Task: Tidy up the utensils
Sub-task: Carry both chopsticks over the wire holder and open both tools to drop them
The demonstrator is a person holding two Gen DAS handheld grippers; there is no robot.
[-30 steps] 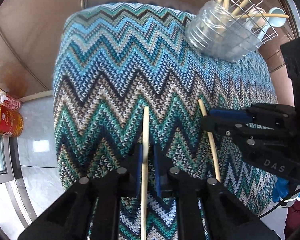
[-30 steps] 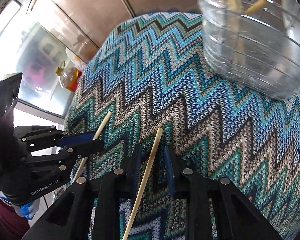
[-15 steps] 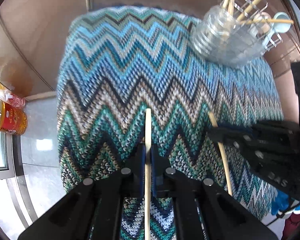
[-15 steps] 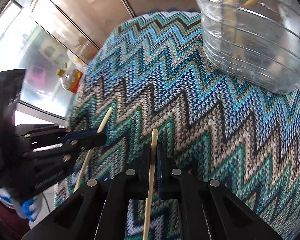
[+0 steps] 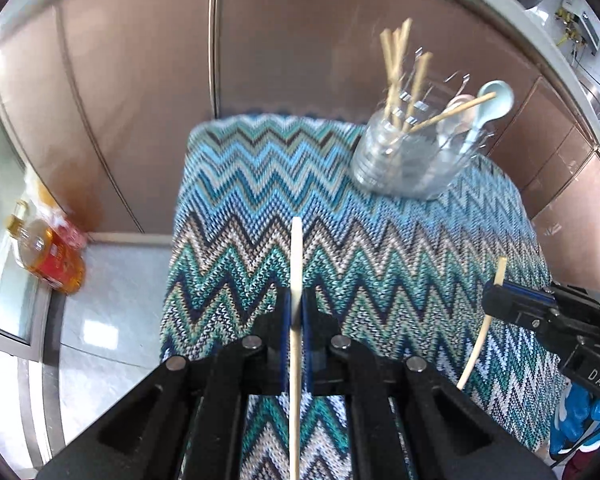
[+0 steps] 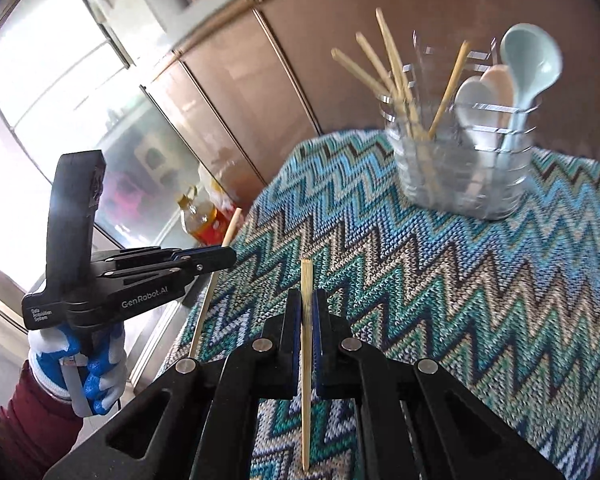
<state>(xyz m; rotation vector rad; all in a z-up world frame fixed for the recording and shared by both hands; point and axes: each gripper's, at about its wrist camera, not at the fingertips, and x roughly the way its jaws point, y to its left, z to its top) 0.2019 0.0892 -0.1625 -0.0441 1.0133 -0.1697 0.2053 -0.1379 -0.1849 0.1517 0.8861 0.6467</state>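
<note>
My left gripper (image 5: pixel 296 304) is shut on a pale wooden chopstick (image 5: pixel 296 256) and holds it above the zigzag-patterned cloth (image 5: pixel 260 208). My right gripper (image 6: pixel 307 304) is shut on a second chopstick (image 6: pixel 306 280), also lifted off the cloth. Each gripper shows in the other's view: the right one (image 5: pixel 496 300) with its chopstick (image 5: pixel 476 356), the left one (image 6: pixel 228 258) with its chopstick (image 6: pixel 204 312). A clear utensil holder (image 5: pixel 404 160) at the far right of the cloth holds several chopsticks and spoons; it also shows in the right wrist view (image 6: pixel 460 172).
A bottle of amber liquid (image 5: pixel 48 256) stands on the floor left of the table, also in the right wrist view (image 6: pixel 200 220). Brown cabinet doors (image 5: pixel 140 80) stand behind the table. The cloth's left edge (image 5: pixel 172 280) drops to the tiled floor.
Both grippers closed on their chopsticks and lifted them up off the cloth. The views have pulled back, so the utensil holder looks farther and upright.
</note>
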